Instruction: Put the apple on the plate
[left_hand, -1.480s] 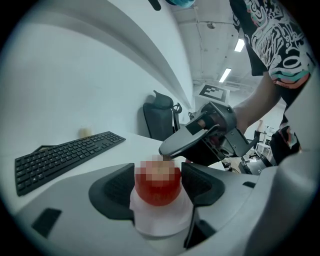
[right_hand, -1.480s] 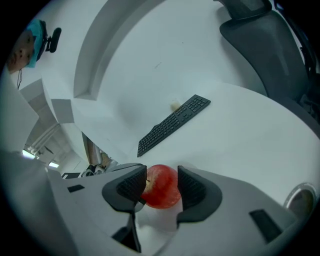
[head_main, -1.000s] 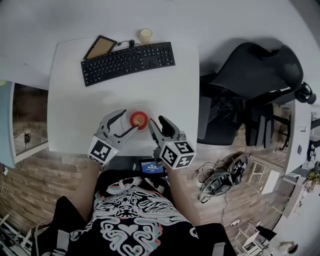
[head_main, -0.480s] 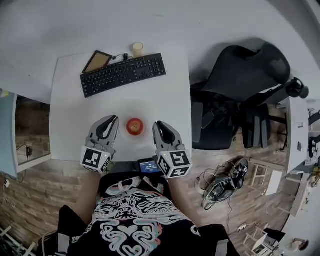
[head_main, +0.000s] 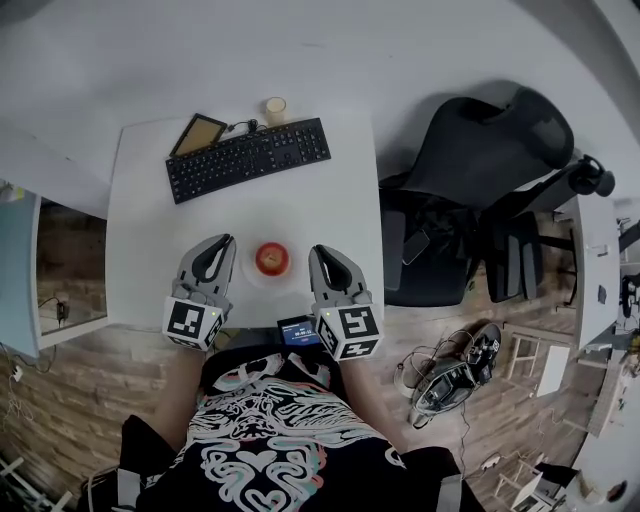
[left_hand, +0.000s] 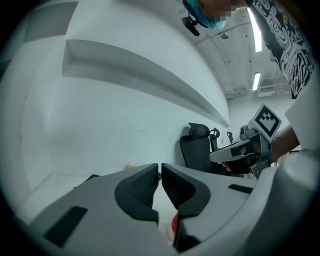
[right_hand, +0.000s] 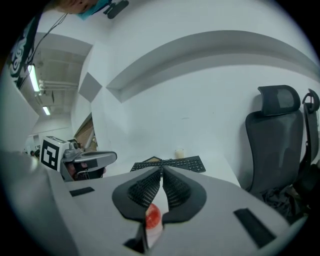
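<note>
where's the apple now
In the head view the apple sits on the plate near the front edge of the table, between the left gripper and right gripper, whose jaws have just been closing on nothing.

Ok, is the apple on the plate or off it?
On the plate. The head view shows the red apple resting in the middle of the small white plate on the white desk.
</note>
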